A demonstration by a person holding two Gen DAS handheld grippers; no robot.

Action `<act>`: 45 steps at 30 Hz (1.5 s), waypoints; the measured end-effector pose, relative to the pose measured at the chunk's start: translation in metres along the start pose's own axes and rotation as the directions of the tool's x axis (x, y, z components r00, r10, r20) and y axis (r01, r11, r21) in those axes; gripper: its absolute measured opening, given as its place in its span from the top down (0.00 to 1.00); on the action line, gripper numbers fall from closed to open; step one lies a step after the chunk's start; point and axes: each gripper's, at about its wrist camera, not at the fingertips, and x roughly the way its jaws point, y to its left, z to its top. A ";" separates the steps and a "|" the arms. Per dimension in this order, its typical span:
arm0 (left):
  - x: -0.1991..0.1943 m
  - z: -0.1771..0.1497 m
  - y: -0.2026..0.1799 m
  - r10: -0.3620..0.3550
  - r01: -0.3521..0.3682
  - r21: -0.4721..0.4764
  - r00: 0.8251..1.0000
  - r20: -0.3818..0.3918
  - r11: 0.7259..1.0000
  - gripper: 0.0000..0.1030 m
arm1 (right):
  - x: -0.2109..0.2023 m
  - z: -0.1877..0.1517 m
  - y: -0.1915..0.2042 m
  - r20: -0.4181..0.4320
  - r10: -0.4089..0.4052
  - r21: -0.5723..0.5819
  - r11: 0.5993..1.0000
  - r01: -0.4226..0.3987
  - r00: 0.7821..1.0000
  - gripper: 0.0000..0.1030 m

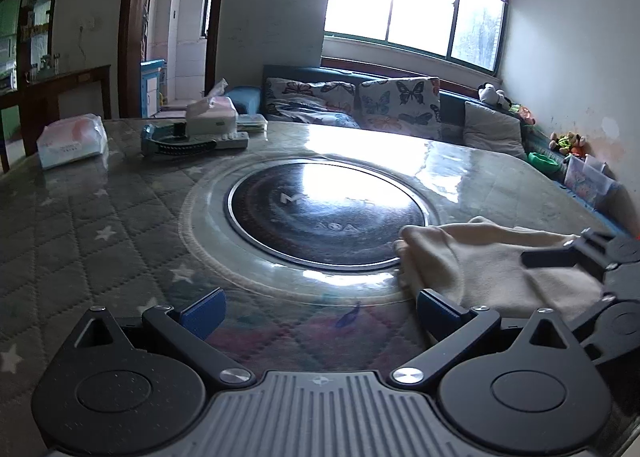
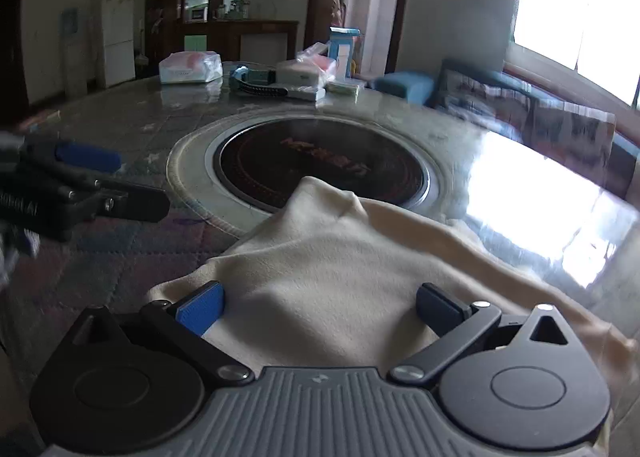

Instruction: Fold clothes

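A cream cloth garment (image 2: 344, 257) lies bunched on the glass-topped table (image 2: 140, 125), its far edge reaching the round black hotplate (image 2: 320, 169). My right gripper (image 2: 320, 309) hovers open just over the cloth's near part, nothing held between its blue pads. In the left wrist view the same cream garment (image 1: 480, 257) lies at the right. My left gripper (image 1: 320, 313) stands open above the bare table, left of the cloth; its right finger is close to the cloth's edge. The right gripper (image 1: 568, 257) shows at the far right over the cloth, and the left gripper (image 2: 104, 177) at the left edge.
At the table's far side sit a tissue pack (image 1: 72, 141), a tissue box (image 1: 210, 117), a remote (image 1: 224, 143) and a blue-grey object (image 1: 160, 137). A sofa with butterfly cushions (image 1: 392, 101) and a window lie beyond. A quilted star-pattern cover (image 1: 80, 225) shows under the glass.
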 end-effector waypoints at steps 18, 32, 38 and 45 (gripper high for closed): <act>0.010 0.015 0.000 0.001 -0.004 -0.086 0.999 -0.035 0.996 0.00 | -0.038 0.006 0.019 0.053 0.117 -0.125 0.986 -0.110 0.992 0.04; 0.025 0.021 -0.009 -0.185 0.150 -0.242 0.974 -0.133 0.959 0.27 | -0.033 -0.001 0.051 -0.049 0.204 -0.220 0.953 -0.210 0.978 0.84; 0.039 0.025 -0.018 -0.282 0.217 -0.309 0.943 -0.180 0.926 0.21 | -0.045 0.007 0.030 0.003 0.245 -0.091 0.966 -0.244 0.969 0.91; 0.062 0.026 -0.025 -0.387 0.262 -0.439 0.894 -0.225 0.859 0.29 | -0.064 0.014 0.006 0.073 0.264 -0.009 0.964 -0.264 0.962 0.92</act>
